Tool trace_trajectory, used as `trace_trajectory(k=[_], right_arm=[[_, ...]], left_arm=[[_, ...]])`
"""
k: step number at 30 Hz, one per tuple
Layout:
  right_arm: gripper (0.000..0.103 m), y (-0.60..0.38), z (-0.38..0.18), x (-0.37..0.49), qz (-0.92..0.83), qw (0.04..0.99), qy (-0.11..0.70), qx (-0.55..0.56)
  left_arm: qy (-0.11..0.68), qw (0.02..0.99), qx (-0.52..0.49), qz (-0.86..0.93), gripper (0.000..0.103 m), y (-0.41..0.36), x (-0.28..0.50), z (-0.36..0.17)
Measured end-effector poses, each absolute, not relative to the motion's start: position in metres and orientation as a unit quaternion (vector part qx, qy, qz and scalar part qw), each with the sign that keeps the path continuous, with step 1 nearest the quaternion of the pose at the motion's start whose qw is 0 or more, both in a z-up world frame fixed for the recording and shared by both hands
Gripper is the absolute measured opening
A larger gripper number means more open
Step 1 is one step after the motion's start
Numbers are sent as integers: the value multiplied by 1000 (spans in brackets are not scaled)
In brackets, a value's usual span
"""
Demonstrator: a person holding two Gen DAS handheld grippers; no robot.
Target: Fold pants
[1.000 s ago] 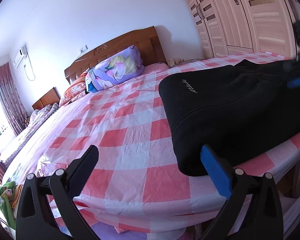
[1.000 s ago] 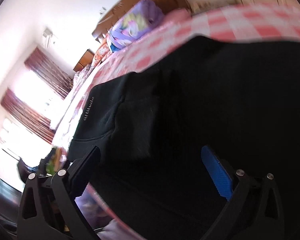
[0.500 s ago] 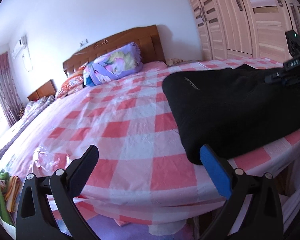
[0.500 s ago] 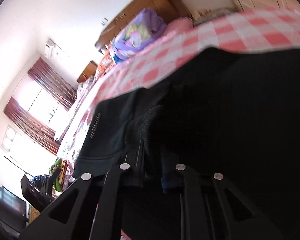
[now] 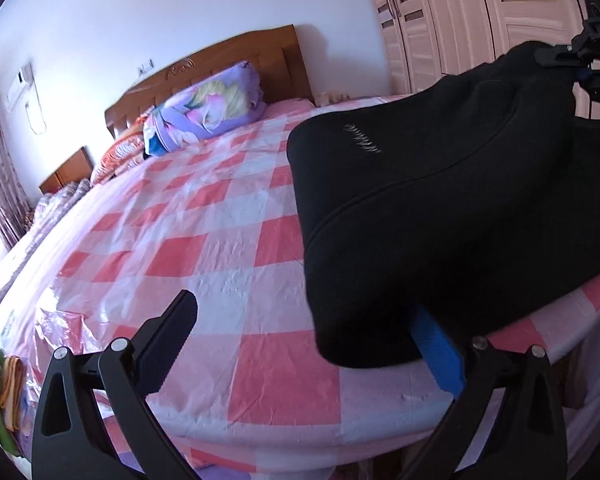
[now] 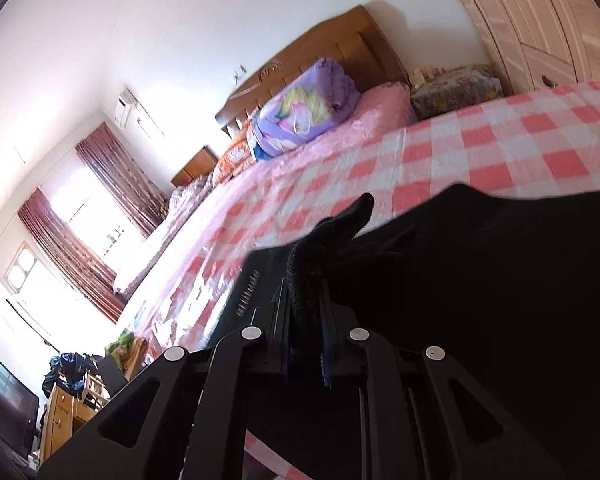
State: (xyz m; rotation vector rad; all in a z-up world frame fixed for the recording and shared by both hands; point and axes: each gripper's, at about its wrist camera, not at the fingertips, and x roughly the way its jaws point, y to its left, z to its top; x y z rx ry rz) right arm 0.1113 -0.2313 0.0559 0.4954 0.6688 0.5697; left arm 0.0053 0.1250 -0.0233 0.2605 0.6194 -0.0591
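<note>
The black pants (image 5: pixel 440 200) lie on the bed's near right corner, with pale lettering on the cloth. My left gripper (image 5: pixel 304 332) is open, low at the bed's front edge; the pants' near corner lies over its blue right finger (image 5: pixel 436 344). My right gripper (image 6: pixel 306 320) is shut on a bunched fold of the black pants (image 6: pixel 480 300) and holds it raised above the bed. It also shows at the far right of the left wrist view (image 5: pixel 580 64), lifting the cloth into a peak.
The bed has a pink and white checked cover (image 5: pixel 204 240), a wooden headboard (image 5: pixel 228 60) and a purple floral pillow (image 5: pixel 208 108). A wardrobe (image 5: pixel 480 20) stands at the right. Curtained windows (image 6: pixel 80 220) and a cluttered wooden cabinet (image 6: pixel 72 404) are at the left.
My right gripper has shut on the pants and lifted the cloth up. My left gripper has moved closer, so the pants' corner now covers its right finger.
</note>
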Motion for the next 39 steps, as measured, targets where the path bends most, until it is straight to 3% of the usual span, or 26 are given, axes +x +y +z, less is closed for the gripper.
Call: trace_trajectory(k=[3,6,12,21,30,33,34,35,39], right_arm=[[14,-238,68,104,274,882,302,235],[14,-245,64,96,267,886,304,226],[14,-263,-8,101,230,864,378,240],[14,-259,6,97,249,870,353,236],[15,-272,-33,99,232,856,386,255],[39,-273,-32,97,231,855,395,244],[63,-275,-31,93,227,857,398,234],[74,-277,-28,88,228,862,392,226],[84,-300,-5,49,189,900,348,184]], left_arm=[[301,943,140,-19,102,130,2,-23],[305,948,90,-27,102,145,3,-17],[331,942,-12,-50,102,166,11,-21],[335,941,2,-38,102,159,6,-24],[348,936,-15,-47,102,164,9,-31],[351,935,35,-42,102,155,4,-22],[351,934,63,-39,102,151,0,-16],[349,933,82,-37,102,149,-2,-12],[311,937,158,-27,102,136,-22,24]])
